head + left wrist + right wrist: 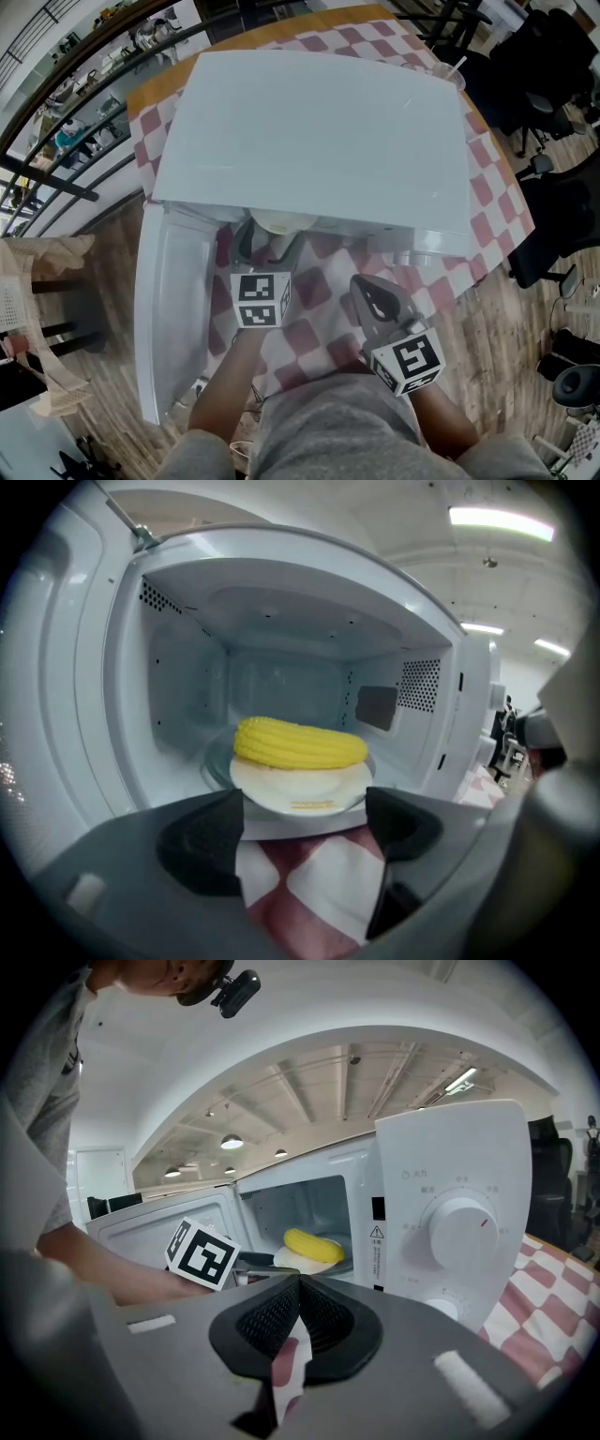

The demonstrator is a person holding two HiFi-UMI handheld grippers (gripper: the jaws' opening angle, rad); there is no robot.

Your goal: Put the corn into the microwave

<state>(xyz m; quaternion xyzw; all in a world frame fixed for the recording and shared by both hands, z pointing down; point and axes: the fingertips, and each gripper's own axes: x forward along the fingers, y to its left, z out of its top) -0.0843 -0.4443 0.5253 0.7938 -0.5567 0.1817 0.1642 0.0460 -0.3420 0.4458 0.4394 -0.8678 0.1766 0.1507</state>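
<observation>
The white microwave (pixel 319 131) stands on the chequered table with its door (pixel 159 309) swung open to the left. Inside it, a yellow corn cob (pixel 298 743) lies on a white plate (pixel 300 794) on the glass turntable. My left gripper (pixel 305 822) is at the oven's mouth with its jaws open. The plate's near rim lies just past the fingertips, and neither pad presses on it. From above, only the plate's edge (pixel 281 223) shows under the oven's top, just ahead of the left gripper (pixel 272 246). My right gripper (pixel 361 286) hangs shut and empty in front of the control panel (pixel 450 1232); the corn (pixel 312 1244) shows beyond it.
A red-and-white chequered cloth (pixel 309 319) covers the table in front of the oven. The open door blocks the left side. A clear cup with a straw (pixel 448 73) stands behind the microwave. Office chairs (pixel 562 206) stand on the wooden floor at the right.
</observation>
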